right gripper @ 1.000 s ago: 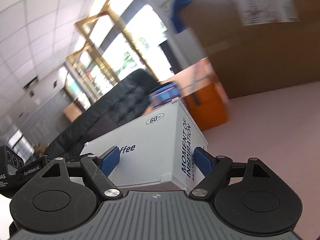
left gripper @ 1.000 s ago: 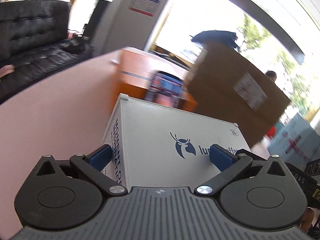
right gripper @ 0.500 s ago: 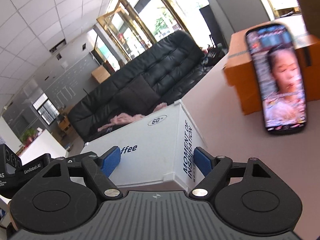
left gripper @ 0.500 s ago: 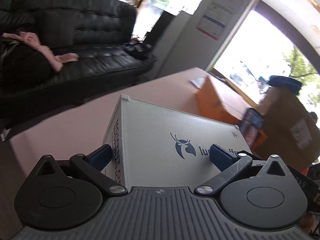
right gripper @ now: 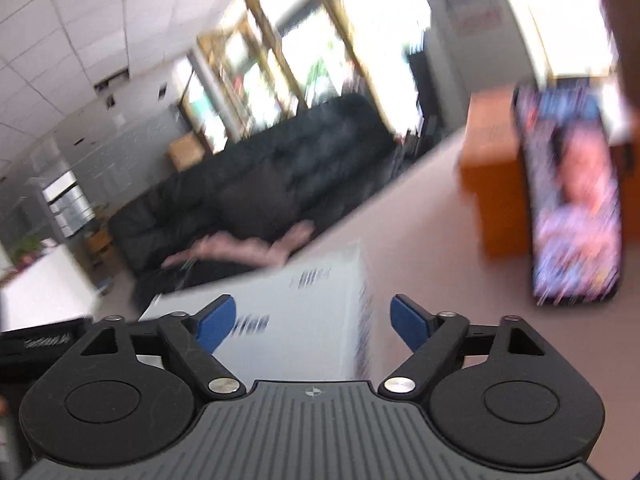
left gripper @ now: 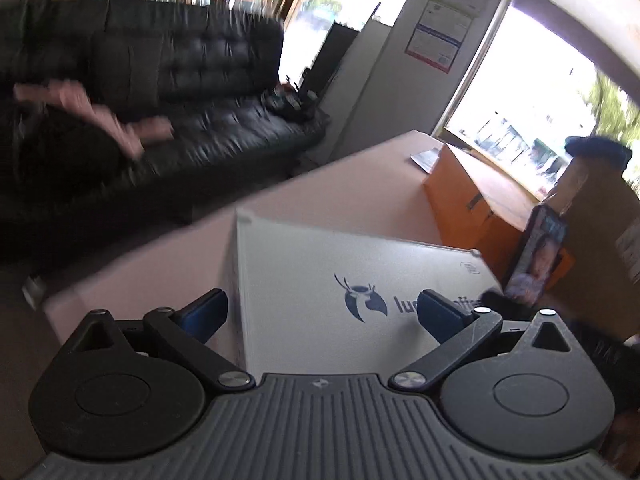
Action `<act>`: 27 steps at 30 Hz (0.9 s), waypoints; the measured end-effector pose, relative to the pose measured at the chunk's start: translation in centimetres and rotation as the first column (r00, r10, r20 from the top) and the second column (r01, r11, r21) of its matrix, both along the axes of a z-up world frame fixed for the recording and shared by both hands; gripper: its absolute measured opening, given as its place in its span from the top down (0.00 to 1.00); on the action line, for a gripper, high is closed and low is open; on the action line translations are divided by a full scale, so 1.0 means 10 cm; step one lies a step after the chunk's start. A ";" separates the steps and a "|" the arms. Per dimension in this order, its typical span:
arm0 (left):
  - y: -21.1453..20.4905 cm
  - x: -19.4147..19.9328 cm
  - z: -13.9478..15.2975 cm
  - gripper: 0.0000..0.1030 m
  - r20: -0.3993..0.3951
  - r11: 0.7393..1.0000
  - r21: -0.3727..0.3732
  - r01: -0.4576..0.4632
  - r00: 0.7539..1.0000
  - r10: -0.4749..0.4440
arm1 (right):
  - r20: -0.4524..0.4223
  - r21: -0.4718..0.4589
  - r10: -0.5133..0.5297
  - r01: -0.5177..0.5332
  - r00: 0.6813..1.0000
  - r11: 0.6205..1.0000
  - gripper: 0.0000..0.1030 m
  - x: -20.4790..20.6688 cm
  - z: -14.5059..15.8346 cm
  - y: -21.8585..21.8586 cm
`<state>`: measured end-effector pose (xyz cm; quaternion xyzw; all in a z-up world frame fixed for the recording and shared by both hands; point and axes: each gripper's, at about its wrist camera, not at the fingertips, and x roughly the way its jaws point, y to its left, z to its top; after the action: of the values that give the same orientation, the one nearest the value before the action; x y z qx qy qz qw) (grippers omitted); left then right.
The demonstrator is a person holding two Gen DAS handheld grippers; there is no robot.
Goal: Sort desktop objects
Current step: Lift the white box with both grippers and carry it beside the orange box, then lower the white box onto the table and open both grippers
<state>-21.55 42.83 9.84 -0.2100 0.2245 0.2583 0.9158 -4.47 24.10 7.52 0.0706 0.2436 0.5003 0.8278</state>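
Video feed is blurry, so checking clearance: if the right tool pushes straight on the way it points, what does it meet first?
The right tool would meet the white rectangular printed cardboard box first: the box already sits between its open blue fingers. The lit phone stands off to the right, probably outside that line.

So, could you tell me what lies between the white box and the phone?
Right wrist view: only bare pink tabletop between white box and phone.

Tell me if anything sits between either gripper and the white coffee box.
Nothing visible does. The white coffee box already lies between the blue pads of the left gripper and of the right gripper, with bare gaps at the pads. The phone and orange box stand beyond it, off to the side.
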 end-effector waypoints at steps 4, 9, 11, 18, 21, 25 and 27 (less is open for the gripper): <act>-0.38 -0.05 0.14 0.25 0.001 0.975 0.222 0.004 1.000 -0.004 | 0.154 0.006 0.042 -0.044 0.987 0.999 0.47 -0.22 0.07 -0.07; -0.50 -0.05 0.03 0.70 -0.006 0.969 0.244 0.033 0.999 -0.032 | 0.138 -0.021 0.113 -0.111 0.984 0.994 0.88 -0.31 -0.03 -0.06; -0.52 -0.06 -0.02 0.74 -0.001 0.961 0.276 0.013 1.000 -0.014 | 0.191 -0.040 0.122 -0.116 0.974 0.992 0.88 -0.37 -0.04 -0.07; -0.62 -0.05 -0.08 0.76 0.016 0.943 0.332 -0.023 1.000 0.018 | 0.271 -0.061 0.109 -0.096 0.956 0.993 0.88 -0.56 -0.07 -0.12; -0.69 0.02 0.03 0.72 0.020 0.957 0.290 0.004 1.000 -0.010 | 0.278 -0.056 0.099 -0.087 0.955 0.995 0.88 -0.58 -0.07 -0.16; -0.85 0.13 0.18 0.38 0.038 0.965 0.258 0.040 0.998 -0.052 | 0.294 0.029 0.007 -0.017 0.956 0.999 0.72 -0.43 0.01 -0.58; -1.11 0.21 0.30 0.13 0.091 0.946 0.320 0.052 0.992 -0.085 | 0.292 0.067 -0.080 0.063 0.953 0.996 0.44 -0.37 0.03 -0.90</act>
<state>-19.43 31.75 12.83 -0.0656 0.1395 0.2477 0.9565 -8.19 15.11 7.81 0.0276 0.1004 0.4818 0.8701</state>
